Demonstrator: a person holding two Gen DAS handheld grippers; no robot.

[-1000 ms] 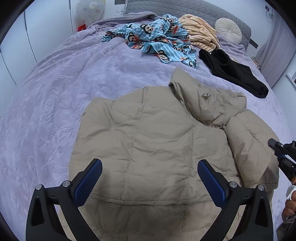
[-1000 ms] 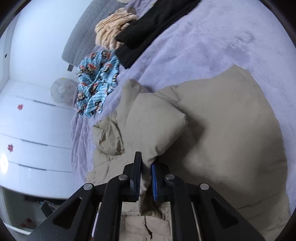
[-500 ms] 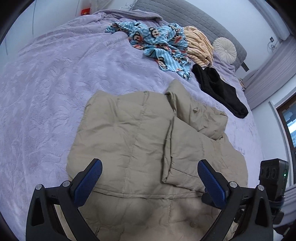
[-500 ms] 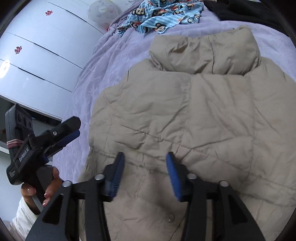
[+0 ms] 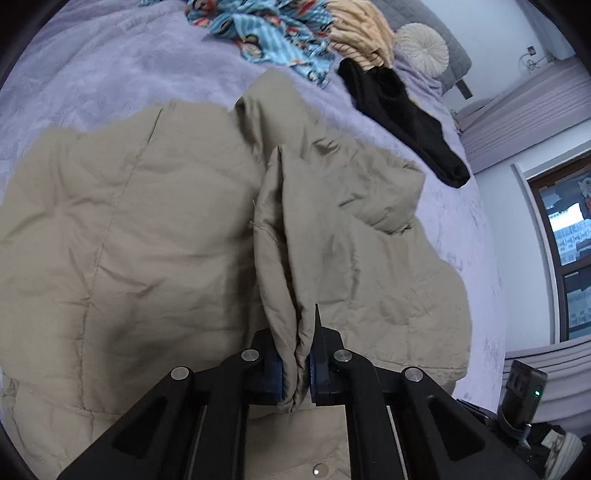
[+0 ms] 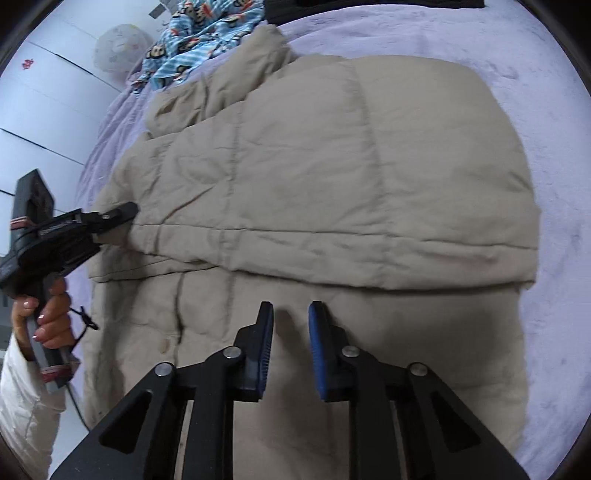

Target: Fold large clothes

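A beige puffer jacket (image 5: pixel 129 240) lies spread on the purple bedspread (image 5: pixel 92 74), one side folded over its middle. My left gripper (image 5: pixel 295 354) is shut on a raised fold of the jacket, and cloth bulges out between its blue pads. The right wrist view shows the same gripper (image 6: pixel 122 216), in a person's hand, at the jacket's (image 6: pixel 332 166) left edge. My right gripper (image 6: pixel 291 314) points down at the jacket's lower part. Its jaws are closing with a narrow gap left, and I see no cloth pinched between the pads.
Near the head of the bed lie a blue monkey-print cloth (image 5: pixel 266 33), a striped yellow garment (image 5: pixel 358 33), a black garment (image 5: pixel 402 107) and a round cushion (image 5: pixel 421 46). A window (image 5: pixel 565 251) is on the right, white cupboard doors (image 6: pixel 44 92) on the left.
The left jaws went from wide open to shut on a jacket fold. The right gripper let go of the folded-over side, opened, moved to the lower part and narrowed again.
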